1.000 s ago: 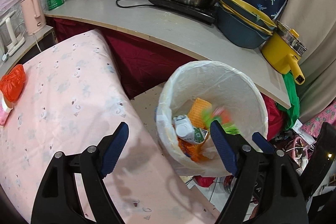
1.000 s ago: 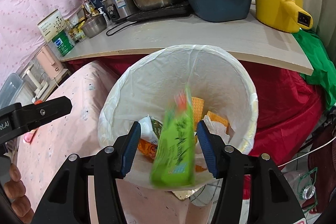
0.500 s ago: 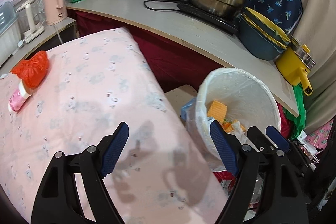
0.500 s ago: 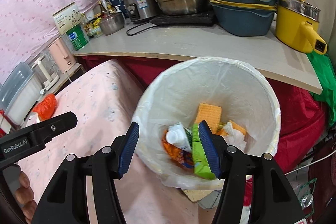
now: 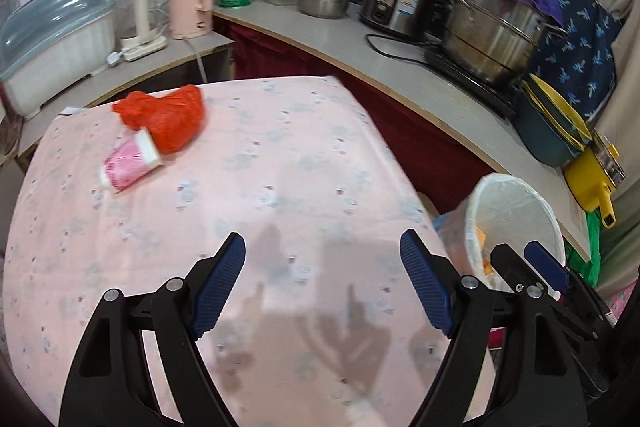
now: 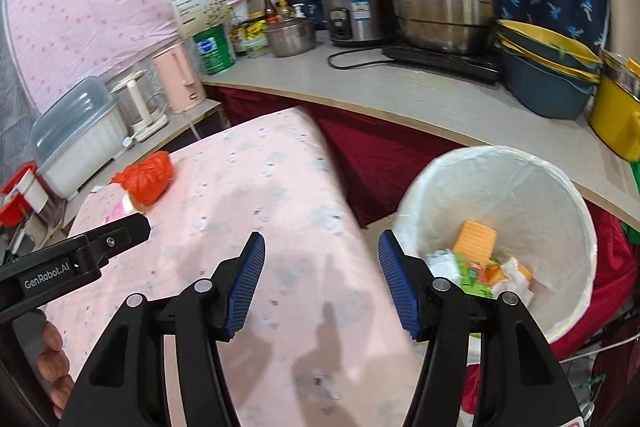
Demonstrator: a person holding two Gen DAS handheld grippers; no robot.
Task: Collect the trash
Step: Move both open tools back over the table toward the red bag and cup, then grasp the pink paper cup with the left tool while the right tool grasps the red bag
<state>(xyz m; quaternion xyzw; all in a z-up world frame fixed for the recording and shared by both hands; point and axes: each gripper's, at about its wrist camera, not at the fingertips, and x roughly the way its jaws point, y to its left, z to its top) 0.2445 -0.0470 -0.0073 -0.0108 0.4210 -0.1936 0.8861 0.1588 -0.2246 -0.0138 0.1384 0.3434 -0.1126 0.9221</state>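
Note:
A white-lined trash bin point(image 6: 500, 163) stands right of the pink-clothed table point(image 5: 280, 163), holding a green packet point(image 6: 466, 273), an orange sponge and other wrappers. The bin also shows in the left wrist view point(image 5: 516, 203). A crumpled red bag point(image 5: 164, 115) and a pink cup point(image 5: 130, 167) lying on its side rest at the table's far left. The red bag also shows in the right wrist view point(image 6: 148, 179). My left gripper point(image 5: 322, 283) is open and empty above the table. My right gripper point(image 6: 320, 279) is open and empty at the table's right edge, beside the bin.
A curved counter point(image 6: 400, 87) behind holds a steel pot, rice cooker, blue basins, a yellow pot, a green can and bottles. A pink kettle point(image 5: 192, 1) and a lidded container point(image 5: 52, 39) stand on a side shelf at the left.
The green packet dropped from my right gripper into the bin. Both grippers then swung left, away from the bin and over the table, bringing the red bag and pink cup into view.

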